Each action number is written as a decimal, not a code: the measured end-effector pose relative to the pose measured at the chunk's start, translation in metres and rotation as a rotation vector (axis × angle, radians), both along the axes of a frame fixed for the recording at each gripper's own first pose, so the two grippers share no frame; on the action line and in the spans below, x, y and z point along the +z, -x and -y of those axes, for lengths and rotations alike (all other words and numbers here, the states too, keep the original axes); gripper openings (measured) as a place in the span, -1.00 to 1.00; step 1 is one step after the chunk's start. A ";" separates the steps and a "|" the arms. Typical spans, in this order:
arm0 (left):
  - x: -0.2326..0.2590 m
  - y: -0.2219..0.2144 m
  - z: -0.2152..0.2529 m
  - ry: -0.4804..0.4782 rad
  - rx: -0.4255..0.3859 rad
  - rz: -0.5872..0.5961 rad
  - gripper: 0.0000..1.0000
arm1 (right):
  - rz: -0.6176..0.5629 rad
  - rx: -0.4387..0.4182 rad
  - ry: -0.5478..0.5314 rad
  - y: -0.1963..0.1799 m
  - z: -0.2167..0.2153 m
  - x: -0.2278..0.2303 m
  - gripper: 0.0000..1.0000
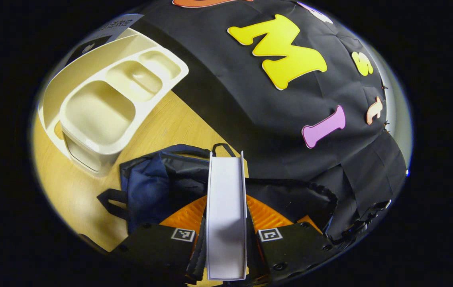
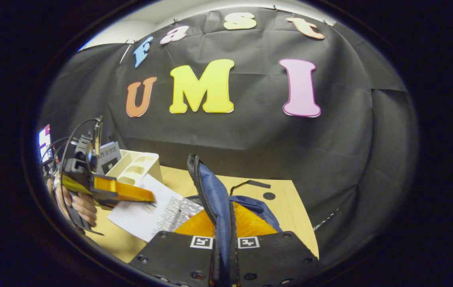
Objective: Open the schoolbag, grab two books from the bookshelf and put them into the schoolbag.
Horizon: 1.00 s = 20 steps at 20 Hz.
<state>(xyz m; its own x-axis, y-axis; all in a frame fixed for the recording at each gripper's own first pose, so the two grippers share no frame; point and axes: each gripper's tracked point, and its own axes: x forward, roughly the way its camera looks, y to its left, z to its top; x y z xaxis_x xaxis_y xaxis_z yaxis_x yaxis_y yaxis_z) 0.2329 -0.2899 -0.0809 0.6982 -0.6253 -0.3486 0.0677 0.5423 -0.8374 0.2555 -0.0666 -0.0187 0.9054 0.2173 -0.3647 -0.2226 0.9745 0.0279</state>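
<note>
Left gripper (image 2: 146, 197) with orange body, black cables, black plates bearing square markers and screws

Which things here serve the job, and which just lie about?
Job: book in the left gripper; schoolbag, its edge pinched by the right gripper; bookshelf.
Lying about: table; second book behind the bookshelf.

Square black-and-white marker tags (image 1: 183, 234) sit on each gripper's finger mounts. A book (image 2: 108, 156) standing in the shelf (image 2: 136, 164) at far left carries printed characters, too small to read.
</note>
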 end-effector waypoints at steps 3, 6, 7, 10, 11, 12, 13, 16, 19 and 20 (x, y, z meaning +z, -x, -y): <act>-0.020 -0.009 0.012 -0.041 0.047 0.036 -0.12 | 0.002 0.001 -0.011 0.001 -0.002 0.003 -0.84; -0.037 -0.014 0.023 -0.108 0.080 0.085 -0.12 | 0.010 0.004 -0.034 0.001 -0.005 0.007 -0.85; -0.041 -0.012 0.028 -0.104 0.082 0.086 -0.12 | 0.016 0.004 -0.043 0.001 -0.007 0.008 -0.85; -0.045 -0.013 0.047 -0.077 0.095 0.096 -0.12 | 0.030 0.007 -0.077 0.001 -0.015 0.014 -0.85; -0.047 -0.013 0.054 -0.062 0.103 0.094 -0.12 | 0.034 0.010 -0.086 0.001 -0.018 0.016 -0.84; -0.049 -0.013 0.062 -0.049 0.107 0.089 -0.12 | 0.038 0.009 -0.093 0.001 -0.021 0.018 -0.85; -0.051 -0.014 0.070 -0.037 0.109 0.088 -0.12 | 0.041 0.008 -0.102 0.001 -0.023 0.020 -0.84; -0.056 -0.018 0.088 -0.005 0.120 0.083 -0.12 | 0.051 -0.005 -0.101 -0.001 -0.025 0.023 -0.84; -0.063 -0.020 0.091 0.022 0.125 0.071 -0.12 | 0.049 -0.018 -0.101 -0.002 -0.024 0.021 -0.84; -0.066 -0.020 0.090 0.029 0.122 0.064 -0.12 | 0.047 -0.021 -0.102 -0.003 -0.023 0.019 -0.84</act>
<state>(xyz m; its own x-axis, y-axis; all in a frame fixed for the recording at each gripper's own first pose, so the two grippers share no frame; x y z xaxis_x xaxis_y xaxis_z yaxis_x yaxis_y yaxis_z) 0.2529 -0.3799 -0.1469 0.7900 -0.5433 -0.2841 0.0562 0.5257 -0.8488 0.2584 -0.0435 0.0006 0.9255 0.2323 -0.2991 -0.2060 0.9715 0.1171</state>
